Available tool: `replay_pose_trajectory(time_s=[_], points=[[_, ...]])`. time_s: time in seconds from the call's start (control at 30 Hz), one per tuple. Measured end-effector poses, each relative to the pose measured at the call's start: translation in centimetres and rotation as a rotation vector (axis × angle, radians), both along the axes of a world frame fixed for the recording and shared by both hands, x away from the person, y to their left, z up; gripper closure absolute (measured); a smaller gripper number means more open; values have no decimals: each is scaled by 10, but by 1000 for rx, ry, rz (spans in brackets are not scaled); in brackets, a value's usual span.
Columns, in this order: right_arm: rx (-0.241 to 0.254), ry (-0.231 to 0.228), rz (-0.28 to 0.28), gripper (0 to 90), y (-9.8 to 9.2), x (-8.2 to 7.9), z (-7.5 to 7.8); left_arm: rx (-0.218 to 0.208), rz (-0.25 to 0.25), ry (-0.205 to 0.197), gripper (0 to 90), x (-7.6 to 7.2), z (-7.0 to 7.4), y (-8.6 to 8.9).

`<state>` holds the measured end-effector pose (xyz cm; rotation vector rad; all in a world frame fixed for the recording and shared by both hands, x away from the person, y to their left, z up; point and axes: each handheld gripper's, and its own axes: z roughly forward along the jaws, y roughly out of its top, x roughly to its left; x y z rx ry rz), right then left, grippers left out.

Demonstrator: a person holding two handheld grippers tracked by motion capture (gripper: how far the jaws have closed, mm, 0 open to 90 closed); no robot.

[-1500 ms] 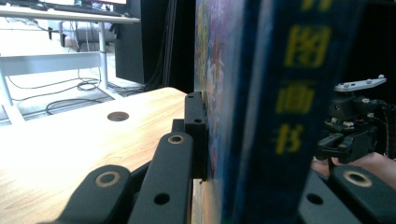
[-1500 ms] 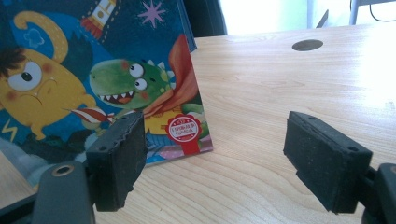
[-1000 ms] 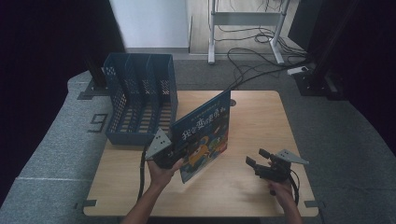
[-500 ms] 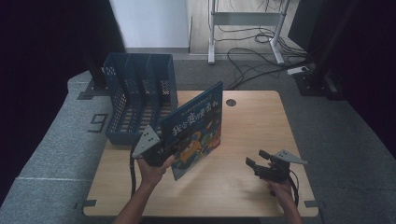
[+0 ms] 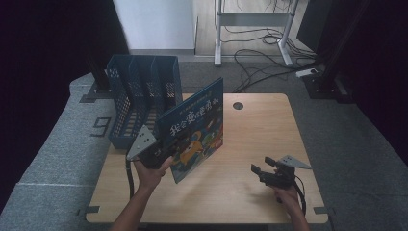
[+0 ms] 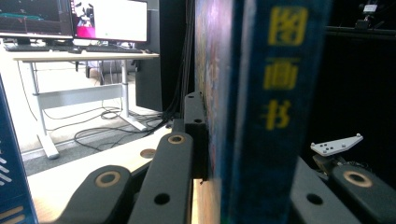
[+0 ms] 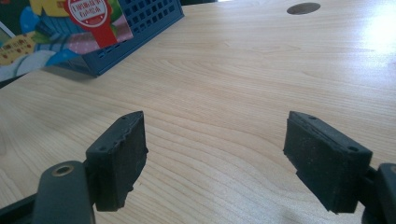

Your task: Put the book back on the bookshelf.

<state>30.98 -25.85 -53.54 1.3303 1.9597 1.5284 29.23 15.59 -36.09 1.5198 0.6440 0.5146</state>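
Left gripper (image 5: 161,153), lower left of centre, clamped on book (image 5: 195,130) at its lower spine edge, book upright, lifted off table (image 5: 260,125). Right gripper (image 5: 264,172), lower right, jaws apart, empty. Book looks thin, stiff, light, glossy; could slip, grip near spine. Blue file rack (image 5: 139,96) upper left behind.

Your left gripper (image 5: 161,151) holds the picture book (image 5: 195,127) upright above the table's (image 5: 240,192) left half, just in front of the file rack (image 5: 144,96), which stands on the table's rear left corner. Your right gripper (image 5: 260,172) sits near the front right, well apart from the book. The cable hole (image 5: 237,105) lies behind, mid-table.
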Motion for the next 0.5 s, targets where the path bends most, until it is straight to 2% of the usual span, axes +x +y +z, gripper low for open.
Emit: replay_pose_trajectory(time_s=[0.23, 0.5], points=[[-20, 9, -8, 207, 1, 1, -2, 3, 10, -15, 822, -1, 6, 4], [-57, 49, -42, 211, 1, 4, -5, 1, 26, -20, 822, -1, 12, 9]])
